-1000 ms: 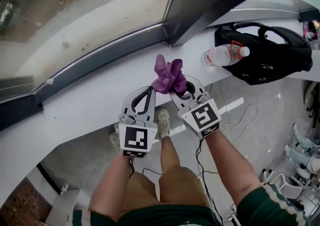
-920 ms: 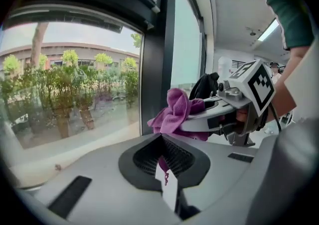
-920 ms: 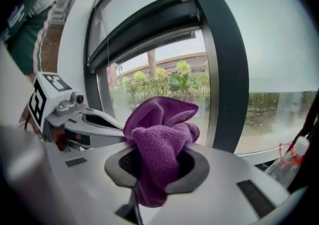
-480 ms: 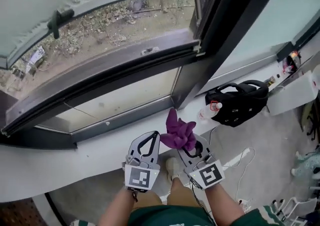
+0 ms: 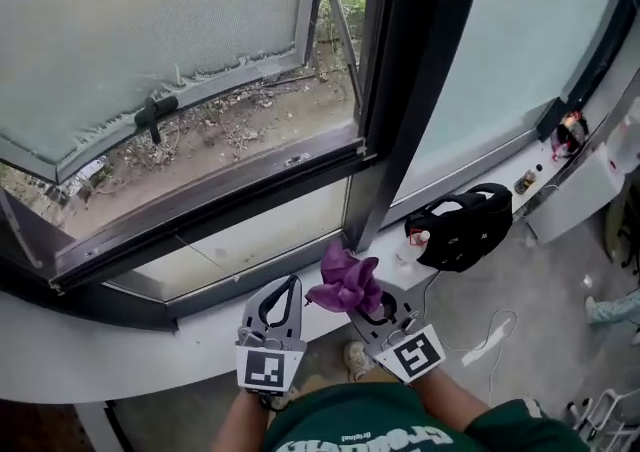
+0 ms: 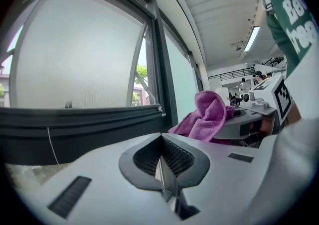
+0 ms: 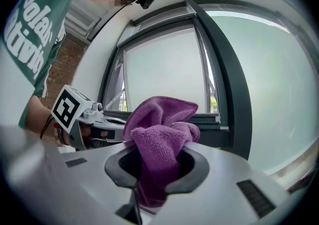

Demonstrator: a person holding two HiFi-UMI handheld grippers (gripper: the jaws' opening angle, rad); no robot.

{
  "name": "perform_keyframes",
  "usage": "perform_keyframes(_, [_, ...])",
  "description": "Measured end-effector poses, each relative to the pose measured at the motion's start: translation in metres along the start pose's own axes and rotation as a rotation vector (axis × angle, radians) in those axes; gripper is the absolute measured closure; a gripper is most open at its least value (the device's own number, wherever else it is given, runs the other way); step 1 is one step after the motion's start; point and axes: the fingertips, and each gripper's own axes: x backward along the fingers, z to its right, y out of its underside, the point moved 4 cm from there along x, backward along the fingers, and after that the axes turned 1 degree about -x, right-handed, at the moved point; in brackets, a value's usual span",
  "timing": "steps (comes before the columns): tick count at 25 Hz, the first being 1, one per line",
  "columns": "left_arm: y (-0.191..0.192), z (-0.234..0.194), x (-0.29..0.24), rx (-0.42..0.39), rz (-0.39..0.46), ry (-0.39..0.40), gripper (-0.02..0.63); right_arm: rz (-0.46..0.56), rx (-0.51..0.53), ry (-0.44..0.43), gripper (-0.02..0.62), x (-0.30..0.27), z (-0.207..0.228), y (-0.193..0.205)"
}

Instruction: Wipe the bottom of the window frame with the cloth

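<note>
one purple cloth [image 5: 346,281] in right gripper [image 5: 366,300], left gripper [image 5: 288,288] empty

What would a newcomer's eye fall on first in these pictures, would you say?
The purple cloth, bunched in the shut right claw by the white sill, stands out first. Beyond it the dark window frame stands open on rough ground, and a black bag lies on the sill to the right.

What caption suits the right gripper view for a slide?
Right gripper shut on a purple cloth, facing the window frame.
</note>
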Motion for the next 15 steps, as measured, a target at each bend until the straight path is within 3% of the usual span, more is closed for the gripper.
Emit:
perform_keyframes(6, [-0.008, 0.008, 0.003, -0.038, 0.061, -0.023, 0.600, 0.062, 0.078, -0.063, 0.494, -0.014, -0.006, -0.011])
perform_keyframes(10, [-0.003, 0.029, 0.001, -0.030, 0.033, -0.040, 0.600, 0.056, 0.059, -0.085, 0.494, 0.003, -0.001, -0.005])
perform_keyframes(15, [-0.044, 0.046, -0.009, -0.043, 0.053, -0.070, 0.600, 0.072, 0.076, -0.101, 0.494, 0.020, 0.024, -0.037])
